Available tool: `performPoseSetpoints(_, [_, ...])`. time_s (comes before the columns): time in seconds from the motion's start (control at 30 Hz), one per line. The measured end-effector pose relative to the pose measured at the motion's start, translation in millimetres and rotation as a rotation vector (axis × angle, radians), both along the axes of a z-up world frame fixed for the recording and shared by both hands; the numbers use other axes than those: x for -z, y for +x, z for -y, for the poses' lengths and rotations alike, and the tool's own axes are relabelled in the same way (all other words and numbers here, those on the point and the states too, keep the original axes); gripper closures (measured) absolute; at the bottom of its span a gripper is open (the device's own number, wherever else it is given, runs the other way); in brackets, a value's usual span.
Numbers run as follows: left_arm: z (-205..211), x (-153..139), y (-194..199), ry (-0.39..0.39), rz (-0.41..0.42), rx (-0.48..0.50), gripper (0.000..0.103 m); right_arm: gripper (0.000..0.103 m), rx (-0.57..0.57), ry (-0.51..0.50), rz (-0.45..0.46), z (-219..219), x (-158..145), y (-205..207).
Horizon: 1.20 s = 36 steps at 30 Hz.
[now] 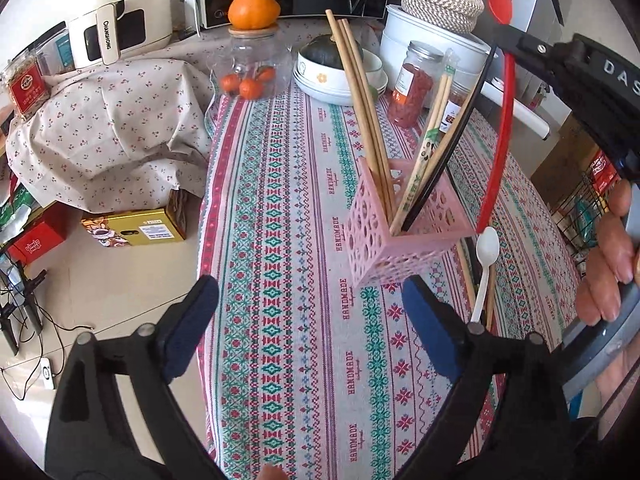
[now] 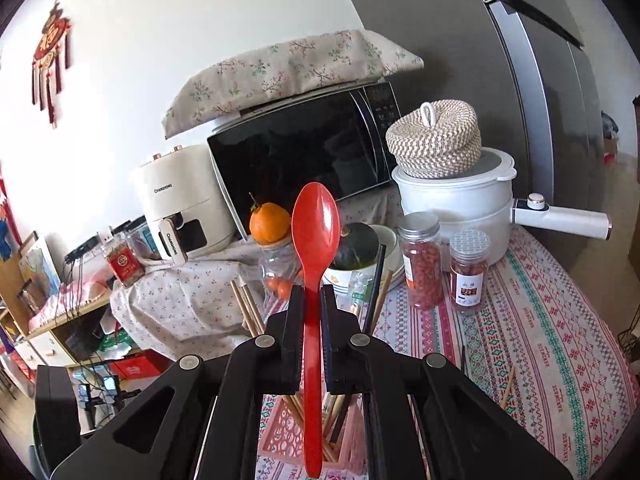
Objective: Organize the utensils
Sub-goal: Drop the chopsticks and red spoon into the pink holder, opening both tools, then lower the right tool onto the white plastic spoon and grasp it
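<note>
A pink perforated holder (image 1: 394,236) stands on the patterned tablecloth (image 1: 288,320) with wooden chopsticks (image 1: 360,92), a wrapped pair and a black chopstick in it. My left gripper (image 1: 316,328) is open and empty, just in front of the holder. My right gripper (image 2: 311,300) is shut on a red spoon (image 2: 314,280), bowl up, handle pointing down over the holder (image 2: 284,436). In the left wrist view the red spoon (image 1: 500,120) hangs above the holder's right side. A white plastic spoon (image 1: 486,264) and loose chopsticks lie right of the holder.
At the back stand a glass jar with oranges (image 1: 252,60), stacked bowls with a green squash (image 1: 332,68), two jars of red contents (image 2: 422,264), a white pot (image 2: 460,200) with a woven basket and a microwave (image 2: 304,152). The table's left edge drops to the floor.
</note>
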<state>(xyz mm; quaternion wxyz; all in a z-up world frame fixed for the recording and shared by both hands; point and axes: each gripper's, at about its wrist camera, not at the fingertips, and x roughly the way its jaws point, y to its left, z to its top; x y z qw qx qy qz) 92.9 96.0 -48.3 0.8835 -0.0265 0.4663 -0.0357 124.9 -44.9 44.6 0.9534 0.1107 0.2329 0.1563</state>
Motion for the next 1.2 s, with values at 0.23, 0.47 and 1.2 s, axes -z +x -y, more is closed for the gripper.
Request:
performPoseSetpoints(0.23, [-4,2,1,-0.003,-0.010,0.003,0.004,0.095,0.039,-0.058,0.039,-15,10,11])
performPoseSetpoints(0.47, [-4,7,6,0.008,-0.015,-0.007,0.003,0.093,0.012,-0.082,-0.006,-20,26,14])
performPoseSetpoints(1.2, [20,23,7,-0.037,-0.112,0.012,0.003,0.036,0.036,-0.210,-0.402,82,58,0])
